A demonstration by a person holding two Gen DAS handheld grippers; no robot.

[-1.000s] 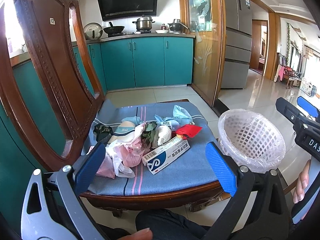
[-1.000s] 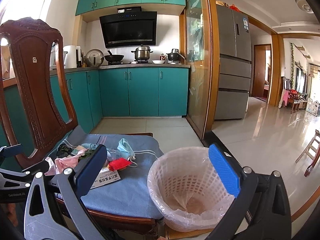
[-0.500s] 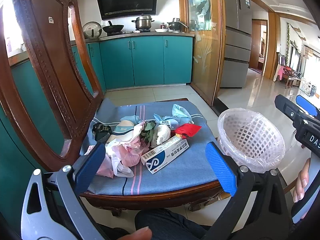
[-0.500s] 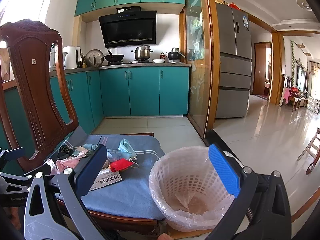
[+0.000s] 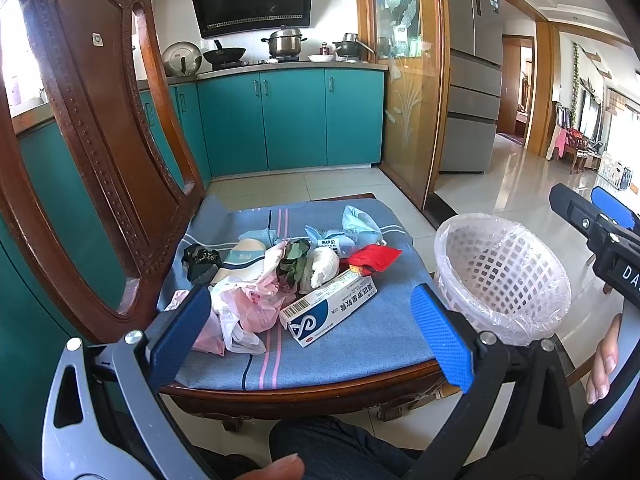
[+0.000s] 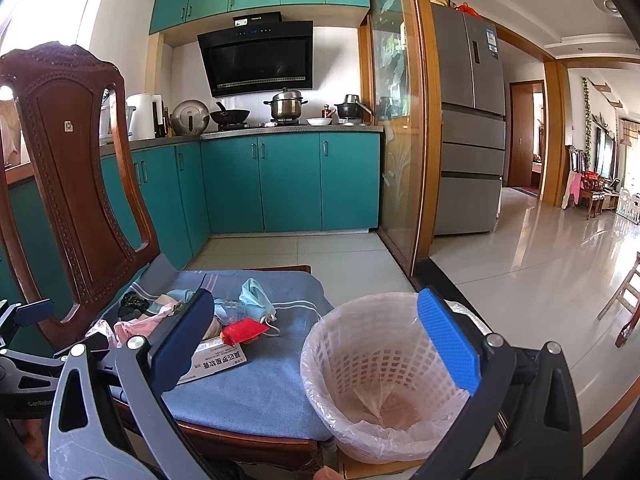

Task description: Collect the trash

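Note:
Trash lies in a heap on the blue chair cushion (image 5: pixel 360 344): a white and blue carton (image 5: pixel 328 308), a red wrapper (image 5: pixel 374 258), pink and white plastic bags (image 5: pixel 248 304), a blue face mask (image 5: pixel 358 220), a dark wad (image 5: pixel 200 258). The carton (image 6: pixel 220 362), red wrapper (image 6: pixel 242 330) and mask (image 6: pixel 256 300) also show in the right wrist view. A white lattice bin (image 5: pixel 504 276) with a clear liner stands right of the chair, empty (image 6: pixel 380 376). My left gripper (image 5: pixel 310 338) hangs open just short of the heap. My right gripper (image 6: pixel 316 350) is open above the bin's left rim.
The carved wooden chair back (image 5: pixel 100 140) rises at the left. Teal kitchen cabinets (image 5: pixel 288 120) and a glass partition (image 5: pixel 404 92) stand behind. Glossy tiled floor (image 6: pixel 520 264) opens to the right. A person's knee (image 5: pixel 332 448) and a hand's fingers (image 5: pixel 600 364) sit near the bottom edge.
Both views have shifted only slightly; the left gripper edged a little toward the heap. Both stay open and nothing on the cushion has moved.

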